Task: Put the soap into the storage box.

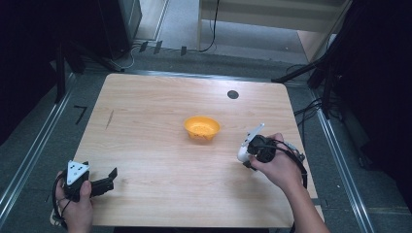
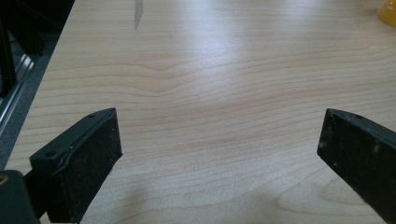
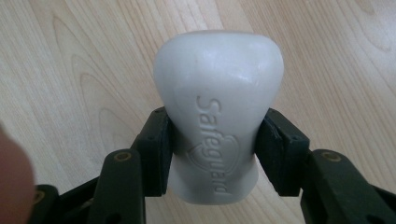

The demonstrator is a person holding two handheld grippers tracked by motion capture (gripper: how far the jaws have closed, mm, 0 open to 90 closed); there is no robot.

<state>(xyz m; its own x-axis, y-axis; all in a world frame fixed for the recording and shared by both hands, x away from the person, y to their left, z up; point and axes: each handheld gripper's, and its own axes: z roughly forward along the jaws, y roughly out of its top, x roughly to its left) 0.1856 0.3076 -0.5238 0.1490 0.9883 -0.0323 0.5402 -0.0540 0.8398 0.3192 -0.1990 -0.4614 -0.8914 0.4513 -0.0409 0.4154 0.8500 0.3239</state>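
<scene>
A white bar of soap (image 3: 218, 112), stamped with a brand name, is clamped at its narrow waist between the black pads of my right gripper (image 3: 215, 154), which is shut on it and holds it above the wood. From above, the soap (image 1: 241, 151) pokes out of the right gripper (image 1: 252, 148) right of the table's middle, a short way right of an orange bowl (image 1: 201, 127). At the table's front left corner my left gripper (image 1: 109, 178) rests low, its black jaws standing wide open with only bare wood between the pads (image 2: 91, 154). A sliver of the orange bowl (image 2: 387, 11) shows far off.
The wooden table (image 1: 160, 160) has a small black round mark (image 1: 232, 94) near its far edge. Metal rails run along both sides of the table, and cables and dark stands lie on the floor behind it.
</scene>
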